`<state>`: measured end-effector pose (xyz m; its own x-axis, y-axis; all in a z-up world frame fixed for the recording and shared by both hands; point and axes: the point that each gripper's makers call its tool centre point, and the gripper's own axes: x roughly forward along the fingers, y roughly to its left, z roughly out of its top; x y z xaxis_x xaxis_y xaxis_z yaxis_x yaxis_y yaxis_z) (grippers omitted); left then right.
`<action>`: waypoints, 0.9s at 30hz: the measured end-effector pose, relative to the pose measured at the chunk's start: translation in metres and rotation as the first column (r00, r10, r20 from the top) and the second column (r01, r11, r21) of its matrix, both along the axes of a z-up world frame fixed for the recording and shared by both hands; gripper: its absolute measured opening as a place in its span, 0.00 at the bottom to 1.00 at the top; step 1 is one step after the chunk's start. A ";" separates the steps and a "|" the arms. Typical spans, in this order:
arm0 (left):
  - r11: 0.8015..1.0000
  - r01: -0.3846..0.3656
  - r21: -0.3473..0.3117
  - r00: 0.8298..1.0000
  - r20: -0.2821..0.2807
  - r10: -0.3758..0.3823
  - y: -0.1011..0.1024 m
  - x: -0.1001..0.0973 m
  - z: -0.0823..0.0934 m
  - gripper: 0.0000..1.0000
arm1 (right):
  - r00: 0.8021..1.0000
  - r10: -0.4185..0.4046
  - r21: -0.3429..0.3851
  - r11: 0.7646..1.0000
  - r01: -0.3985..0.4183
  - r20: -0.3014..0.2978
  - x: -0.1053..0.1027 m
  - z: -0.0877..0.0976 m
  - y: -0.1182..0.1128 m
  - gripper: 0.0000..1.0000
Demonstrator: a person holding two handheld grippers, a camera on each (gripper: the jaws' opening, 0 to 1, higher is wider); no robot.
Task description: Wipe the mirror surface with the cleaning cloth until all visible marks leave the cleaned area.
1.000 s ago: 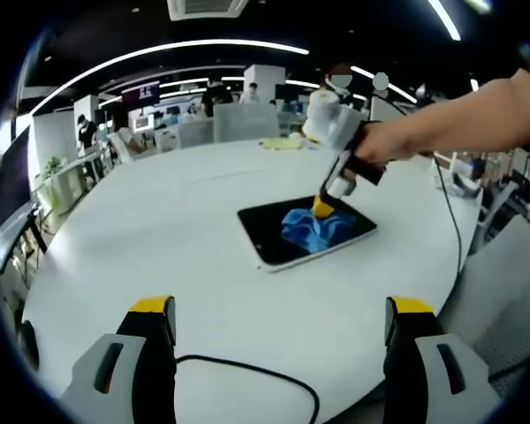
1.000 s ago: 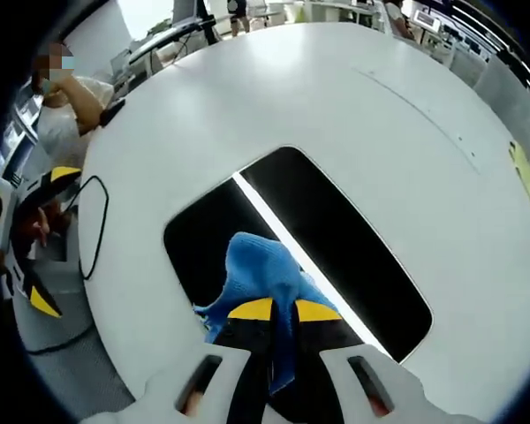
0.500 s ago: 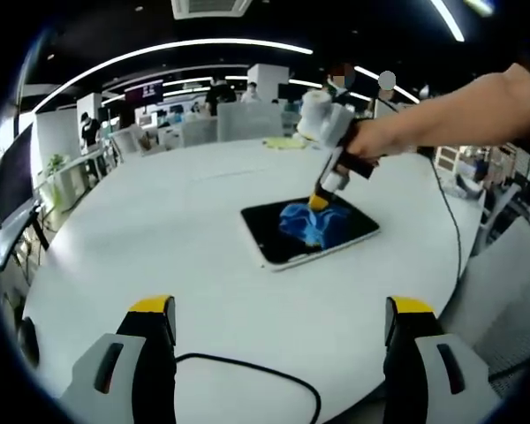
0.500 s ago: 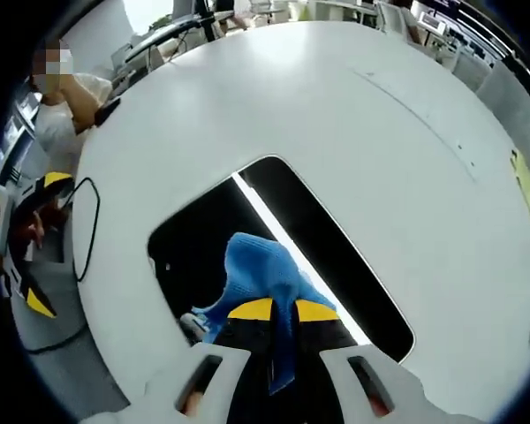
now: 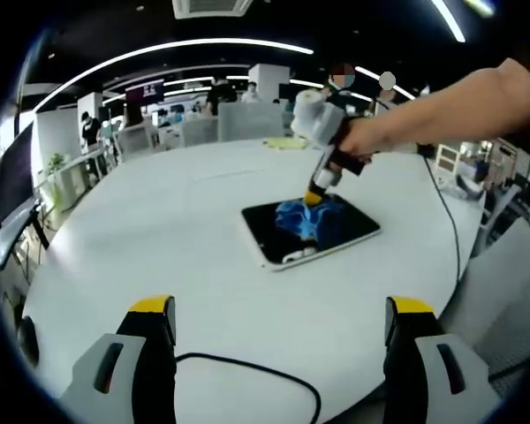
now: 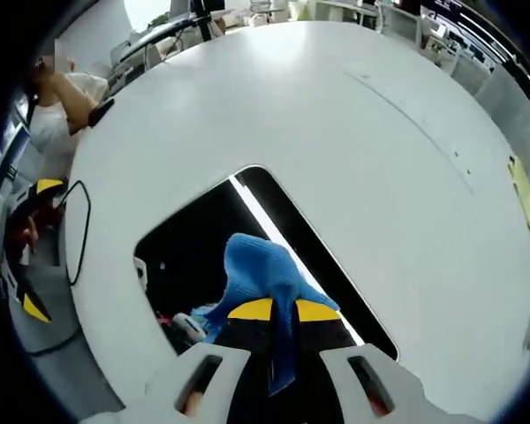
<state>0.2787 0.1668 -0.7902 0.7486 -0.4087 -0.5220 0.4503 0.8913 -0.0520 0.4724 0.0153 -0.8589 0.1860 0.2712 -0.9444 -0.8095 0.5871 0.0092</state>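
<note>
Right gripper view: the right gripper (image 6: pixel 278 311) clamps the blue cleaning cloth (image 6: pixel 261 269) and presses it on the mirror (image 6: pixel 336 278), which lies flat on the white round table (image 6: pixel 336 115).
For a good wipe, keep the cloth flat, overlap strokes to every edge; the left gripper (image 5: pixel 278 331) hangs wide apart near the table edge, holding nothing.

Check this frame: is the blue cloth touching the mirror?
Touching. In the left gripper view, the blue cloth held in the right gripper lies spread on the mirror with no gap.

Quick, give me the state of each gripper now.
Left gripper: open, holding nothing.
Right gripper: shut on the blue cloth, over the mirror.
</note>
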 end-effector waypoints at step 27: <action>1.000 -0.014 -0.001 1.000 -0.001 0.014 0.004 0.003 -0.003 0.99 | 1.000 0.002 -0.035 0.999 -0.001 0.026 0.037 0.000 0.003 0.03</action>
